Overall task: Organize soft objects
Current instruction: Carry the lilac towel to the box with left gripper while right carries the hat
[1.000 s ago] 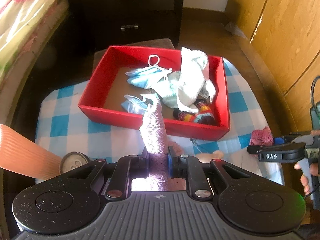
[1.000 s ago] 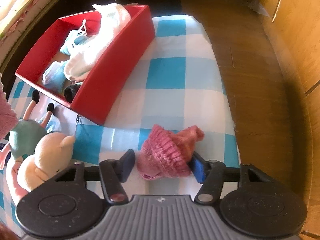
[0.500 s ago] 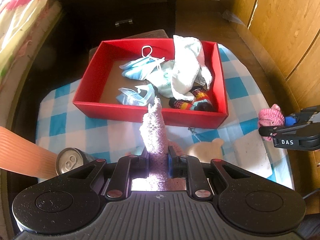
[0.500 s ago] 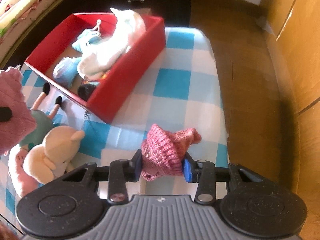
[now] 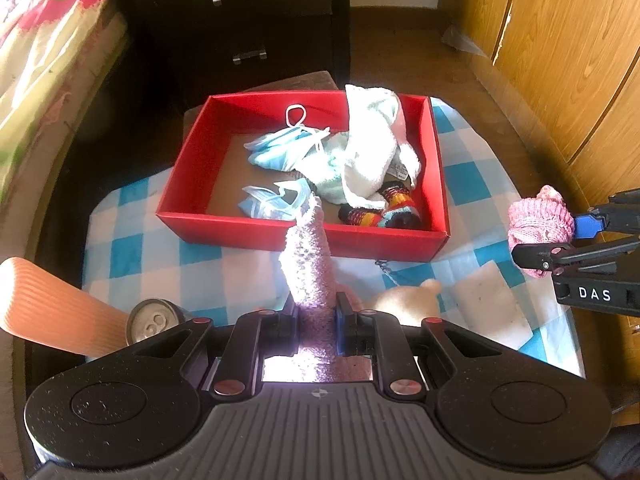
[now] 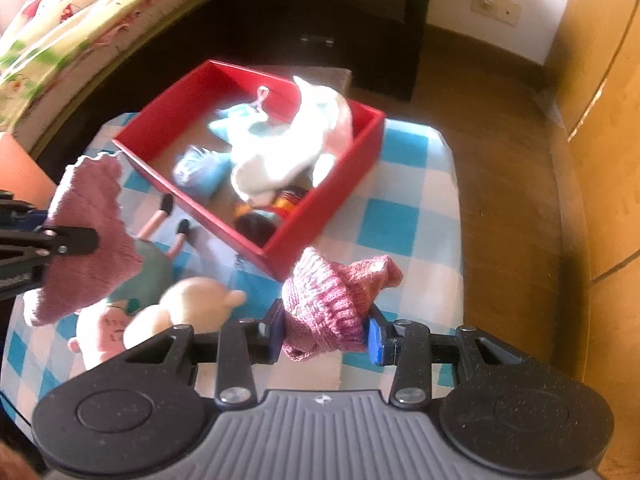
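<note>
1. Left gripper [image 5: 316, 316] of mine is clamped tight on a pale purple knitted piece [image 5: 308, 264], which stands up between the fingers and points toward the red box [image 5: 188, 168].
2. Seen from my right-hand camera, that same gripper [image 6: 72, 242] comes in at the left edge, and the knitted piece [image 6: 88, 232] hangs wide and flat from it, above the stuffed toy [image 6: 152, 296].
3. At the far left, beside the checked cloth [image 5: 132, 252], sits an orange ribbed roll [image 5: 48, 304], and just right of it stands a drink can [image 5: 154, 322].
4. In the middle, the red box rests on the blue and white checked cloth.
5. Inside it lie two blue face masks [image 5: 280, 148], a white towel [image 5: 372, 148] draped up against the back wall, and striped socks [image 5: 380, 212] at the front right corner.
6. Just in front of the box, the stuffed toy [image 5: 404, 300] lies on the cloth with its cream head toward me, and a white sponge [image 5: 492, 304] lies to its right.
7. At the right, my right gripper [image 6: 322, 334] is closed on a pink knitted hat [image 6: 328, 300], squeezing its ribbed band from both sides.
8. My left-hand camera shows that gripper [image 5: 548, 240] holding the hat [image 5: 536, 220] clear of the cloth, to the right of the box.
9. Beyond the table stand a dark chest of drawers [image 5: 240, 24] at the back and wooden doors [image 5: 568, 52] on the right.
</note>
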Action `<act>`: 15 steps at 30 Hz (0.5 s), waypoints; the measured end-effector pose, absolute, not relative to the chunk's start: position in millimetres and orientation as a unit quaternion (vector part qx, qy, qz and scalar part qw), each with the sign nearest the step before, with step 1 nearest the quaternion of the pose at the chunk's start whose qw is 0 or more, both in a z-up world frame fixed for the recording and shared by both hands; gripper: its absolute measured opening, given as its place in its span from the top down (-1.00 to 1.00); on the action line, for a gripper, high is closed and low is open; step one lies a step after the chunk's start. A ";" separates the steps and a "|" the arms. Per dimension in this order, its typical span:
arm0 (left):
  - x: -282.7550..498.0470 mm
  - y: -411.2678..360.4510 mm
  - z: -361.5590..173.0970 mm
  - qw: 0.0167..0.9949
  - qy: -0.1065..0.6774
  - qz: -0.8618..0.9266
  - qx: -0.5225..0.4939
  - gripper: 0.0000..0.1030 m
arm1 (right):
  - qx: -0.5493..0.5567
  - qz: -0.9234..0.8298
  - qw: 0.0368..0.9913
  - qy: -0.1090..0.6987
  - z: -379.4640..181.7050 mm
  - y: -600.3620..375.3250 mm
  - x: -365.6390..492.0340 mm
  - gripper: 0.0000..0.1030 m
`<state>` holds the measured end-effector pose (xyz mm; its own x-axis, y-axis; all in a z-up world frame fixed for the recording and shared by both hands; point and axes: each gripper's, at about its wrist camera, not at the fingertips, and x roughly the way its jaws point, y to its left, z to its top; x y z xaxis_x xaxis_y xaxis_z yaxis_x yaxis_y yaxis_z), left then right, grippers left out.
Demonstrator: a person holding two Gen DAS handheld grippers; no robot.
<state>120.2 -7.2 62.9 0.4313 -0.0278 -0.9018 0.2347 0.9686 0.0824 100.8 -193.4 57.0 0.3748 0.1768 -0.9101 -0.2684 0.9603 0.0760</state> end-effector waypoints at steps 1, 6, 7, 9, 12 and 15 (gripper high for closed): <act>119.4 -7.2 63.9 0.841 0.527 -0.078 0.099 0.71 | -0.043 0.137 0.829 0.541 59.6 -191.4 99.7 0.66; 114.5 -7.6 71.5 0.844 0.522 -0.079 0.100 0.71 | -0.045 0.146 0.834 0.531 71.6 -184.2 94.7 0.66; 113.5 -7.8 73.6 0.844 0.520 -0.079 0.101 0.71 | -0.044 0.148 0.835 0.529 74.2 -183.0 93.8 0.66; 111.2 -8.0 78.2 0.847 0.517 -0.078 0.101 0.71 | -0.042 0.151 0.837 0.524 79.3 -180.9 92.2 0.66; 108.7 -7.6 87.4 0.851 0.510 -0.078 0.099 0.71 | -0.044 0.154 0.842 0.515 90.1 -176.9 89.7 0.66; 107.3 -7.8 98.8 0.857 0.500 -0.078 0.098 0.71 | -0.045 0.157 0.849 0.502 104.6 -173.4 88.8 0.66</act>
<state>107.3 -7.8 98.8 0.4878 -0.0357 -0.8722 0.2309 0.9688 0.0895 88.8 -173.4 104.6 0.4464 0.2221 -0.8669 -0.3115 0.9467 0.0821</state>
